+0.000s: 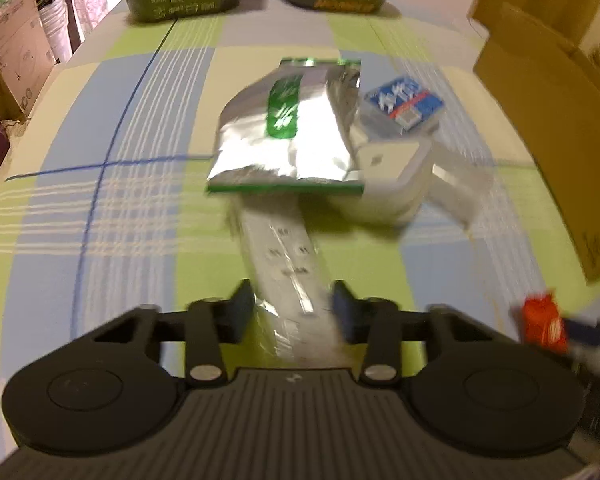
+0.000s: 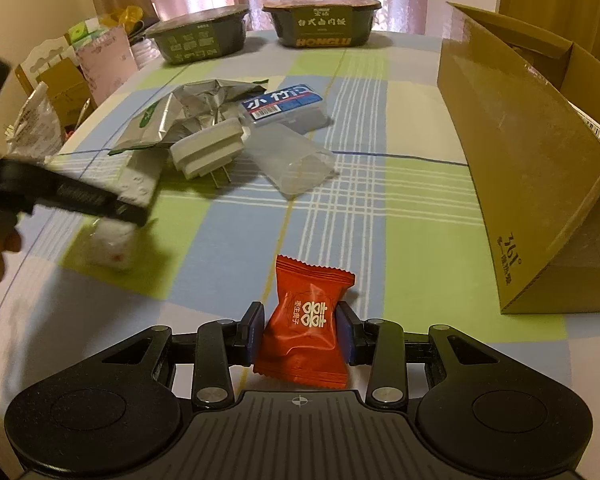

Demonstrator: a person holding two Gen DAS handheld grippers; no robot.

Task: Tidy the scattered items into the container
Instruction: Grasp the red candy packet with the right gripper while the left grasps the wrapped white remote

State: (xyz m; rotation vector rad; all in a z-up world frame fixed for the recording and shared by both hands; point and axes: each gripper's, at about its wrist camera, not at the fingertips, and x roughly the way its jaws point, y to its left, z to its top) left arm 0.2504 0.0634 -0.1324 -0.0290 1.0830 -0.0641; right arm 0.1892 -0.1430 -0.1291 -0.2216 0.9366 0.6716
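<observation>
While the right gripper has its fingers clenched on the red candy packet, which sits low over the checked surface, the cardboard box stands well apart to its right, its open top seen only at an angle. The left gripper has a clear-wrapped white pack between its fingers; the picture is blurred, and I cannot tell whether the pads truly grip it or merely flank it.

Still scattered mid-surface are the silver foil pouch, the white plug adapter, the blue-labelled small box and a clear plastic cover, all lying close together, some touching.

The risks, as I judge them:
- The candy wrapper is slick and crinkly; held only across its middle, it could slip or twist out during the carry to the box.
- The box wall is tall; a low approach may strike the wall instead of clearing it.
- The left pack's loose film may give way, dropping it.
- The two grippers are close, so crossing paths toward the box could cause a bump.
</observation>
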